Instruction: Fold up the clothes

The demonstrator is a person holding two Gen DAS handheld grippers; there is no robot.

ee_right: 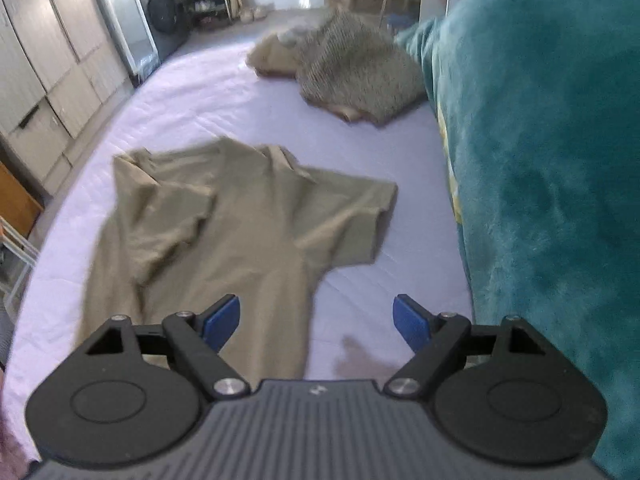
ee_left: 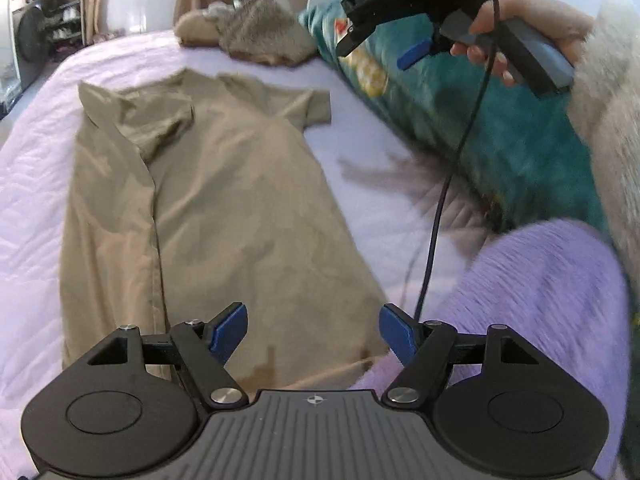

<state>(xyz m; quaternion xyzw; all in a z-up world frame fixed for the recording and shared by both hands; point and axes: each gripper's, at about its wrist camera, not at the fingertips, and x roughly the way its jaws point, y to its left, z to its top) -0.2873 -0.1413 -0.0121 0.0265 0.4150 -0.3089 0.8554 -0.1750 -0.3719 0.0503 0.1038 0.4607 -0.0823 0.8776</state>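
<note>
While both the left gripper (ee_left: 313,330) and right gripper (ee_right: 316,322) hang empty with jaws apart, the tan shirt (ee_left: 208,200) lies flat below and ahead of them; light, limp cloth, probably best pinched at its unfolded sleeve (ee_right: 352,216).

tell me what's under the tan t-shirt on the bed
The tan t-shirt lies on the lilac bedsheet, which shows all around it. Whatever lies beneath the shirt itself is covered.

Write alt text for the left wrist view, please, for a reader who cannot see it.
A tan T-shirt lies on a lilac bed sheet, one side folded inward. The open left gripper is above its hem; the right gripper, hand-held, is open beside a teal blanket.
</note>
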